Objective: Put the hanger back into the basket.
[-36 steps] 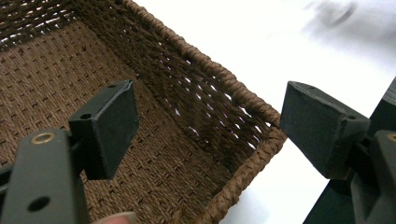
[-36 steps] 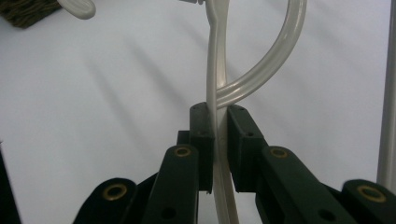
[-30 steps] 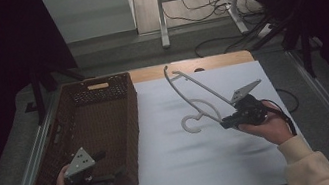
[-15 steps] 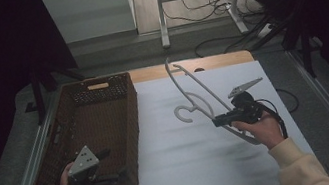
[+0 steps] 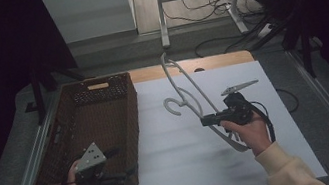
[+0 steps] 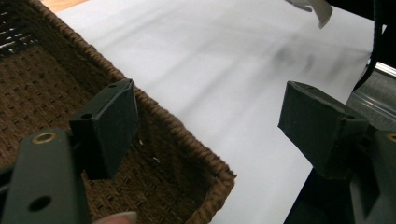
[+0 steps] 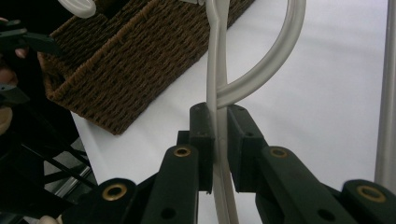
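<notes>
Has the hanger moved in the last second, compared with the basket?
Yes. The hanger, clamped in the right gripper, has shifted slightly left toward the wicker basket and swung more upright, its hook now closer to the basket's right wall.

Right tool (image 5: pixel 206 121) clamped shut and raised; left tool (image 6: pixel 205 126) gapes wide, held low.

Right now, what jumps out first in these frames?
The pale hanger, clamped in the right gripper and lifted above the white table, hook pointing left. Next, the brown wicker basket on the table's left, with the left gripper open at its near right corner.
</notes>
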Demonstrator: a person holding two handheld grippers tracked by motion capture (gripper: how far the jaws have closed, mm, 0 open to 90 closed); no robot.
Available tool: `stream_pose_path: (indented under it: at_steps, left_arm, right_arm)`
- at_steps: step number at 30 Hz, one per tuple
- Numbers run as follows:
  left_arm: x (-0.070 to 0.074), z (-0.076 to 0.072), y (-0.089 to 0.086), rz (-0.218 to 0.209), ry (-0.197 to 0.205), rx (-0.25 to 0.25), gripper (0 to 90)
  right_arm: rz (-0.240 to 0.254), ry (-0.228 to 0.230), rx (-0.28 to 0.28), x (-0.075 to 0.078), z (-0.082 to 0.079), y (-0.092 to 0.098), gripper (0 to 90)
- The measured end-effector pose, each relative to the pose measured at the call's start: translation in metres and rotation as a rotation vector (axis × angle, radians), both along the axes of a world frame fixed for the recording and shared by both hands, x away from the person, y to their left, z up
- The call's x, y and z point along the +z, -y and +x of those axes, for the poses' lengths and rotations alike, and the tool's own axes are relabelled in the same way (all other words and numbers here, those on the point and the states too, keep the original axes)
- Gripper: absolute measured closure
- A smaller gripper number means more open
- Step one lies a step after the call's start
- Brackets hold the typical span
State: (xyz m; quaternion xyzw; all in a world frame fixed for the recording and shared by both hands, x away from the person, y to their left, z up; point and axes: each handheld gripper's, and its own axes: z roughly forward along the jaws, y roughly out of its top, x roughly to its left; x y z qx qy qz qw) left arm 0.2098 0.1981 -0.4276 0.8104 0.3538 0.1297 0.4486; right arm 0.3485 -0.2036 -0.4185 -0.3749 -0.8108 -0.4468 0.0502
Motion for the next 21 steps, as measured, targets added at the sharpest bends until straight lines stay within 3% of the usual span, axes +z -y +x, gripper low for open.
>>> stream_pose_path:
  at_steps: [5,10,15,21]
  left_arm:
    - [0.002,0.003,0.01,-0.024,-0.013,-0.014,20.4]
    - [0.006,0.01,0.04,-0.066,-0.039,-0.062,20.5]
    - [0.005,0.018,0.06,-0.045,-0.048,-0.097,20.6]
    - [0.001,0.029,0.085,-0.066,-0.081,-0.141,21.3]
  right_arm:
    - [0.026,-0.006,-0.015,-0.001,0.0,-0.004,81.4]
    - [0.088,-0.01,-0.031,0.002,-0.001,-0.01,81.4]
    - [0.107,-0.006,-0.025,0.005,-0.004,-0.014,81.4]
    - [0.138,0.007,-0.032,0.006,-0.007,-0.016,81.4]
